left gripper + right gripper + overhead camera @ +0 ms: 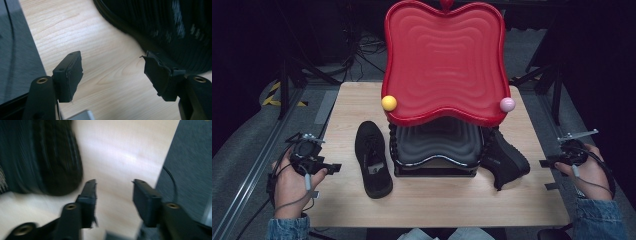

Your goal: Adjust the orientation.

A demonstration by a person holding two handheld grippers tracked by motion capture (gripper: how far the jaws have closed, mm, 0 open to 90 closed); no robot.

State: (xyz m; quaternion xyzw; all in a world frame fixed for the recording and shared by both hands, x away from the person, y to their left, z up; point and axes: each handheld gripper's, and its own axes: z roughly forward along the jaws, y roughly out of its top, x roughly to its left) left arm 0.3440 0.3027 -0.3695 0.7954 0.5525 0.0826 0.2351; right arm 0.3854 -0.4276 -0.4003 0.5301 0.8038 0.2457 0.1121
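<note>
A pale wooden table [427,200] carries a tall red ridged plastic tray-shaped rack [444,60] over a black tier, centre far. A black mesh shoe [372,157] lies left of it; another black shoe [507,160] leans at its right. The left gripper [113,73] and right gripper [113,201] hover at the table's edges, jaws apart, empty.

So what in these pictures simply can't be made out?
- High view: the red tray covers the top of the black rack and part of the right shoe.
- Right gripper view: the shoe is blurred.
- Left gripper view: the frame's edge cuts off the left shoe.
</note>
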